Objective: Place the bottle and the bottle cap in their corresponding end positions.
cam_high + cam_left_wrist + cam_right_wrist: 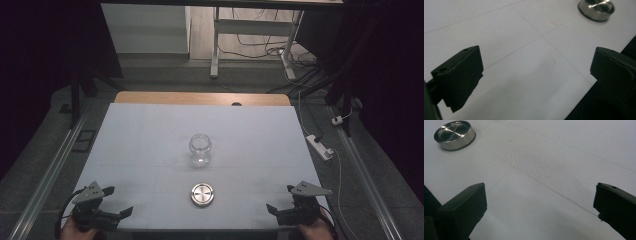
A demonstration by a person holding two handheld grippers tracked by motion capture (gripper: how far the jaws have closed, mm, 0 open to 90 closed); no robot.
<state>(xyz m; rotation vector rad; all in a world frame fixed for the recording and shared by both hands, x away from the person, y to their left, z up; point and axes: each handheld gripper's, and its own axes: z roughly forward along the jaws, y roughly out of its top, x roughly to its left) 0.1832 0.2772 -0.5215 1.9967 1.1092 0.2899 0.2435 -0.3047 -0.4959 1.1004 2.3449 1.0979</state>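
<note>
One glass jar (200, 149), upright, mouth up; one steel lid (202, 194), flat; left tongs (118, 202) and right tongs (280, 198) spread, empty.

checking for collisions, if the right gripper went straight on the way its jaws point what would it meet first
Probably nothing but bare table. The right gripper is open and the metal lid lies left of its line, so it would likely pass it.
</note>
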